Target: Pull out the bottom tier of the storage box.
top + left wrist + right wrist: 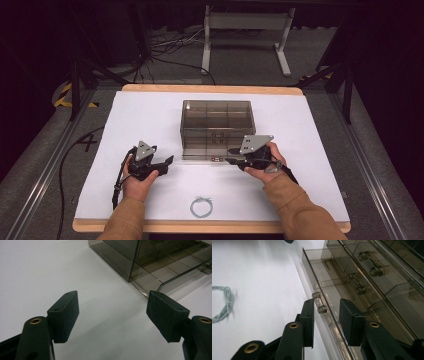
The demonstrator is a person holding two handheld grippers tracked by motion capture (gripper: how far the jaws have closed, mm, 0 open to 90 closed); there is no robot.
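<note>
Left tool [112, 315] spread wide over white table [37, 270], near smoky drawer box [120, 257].

A see-through brown box [216, 127] with drawers sits in the middle of the white table [125, 130]. It has small sections inside. Its bottom drawer [332, 302] is pulled out a little. The drawer has a small clear handle [319, 305] on its front. The other drawers above it have clear handles too. A loop of pale string [201, 206] lies near the front edge, well apart from the box.
</note>
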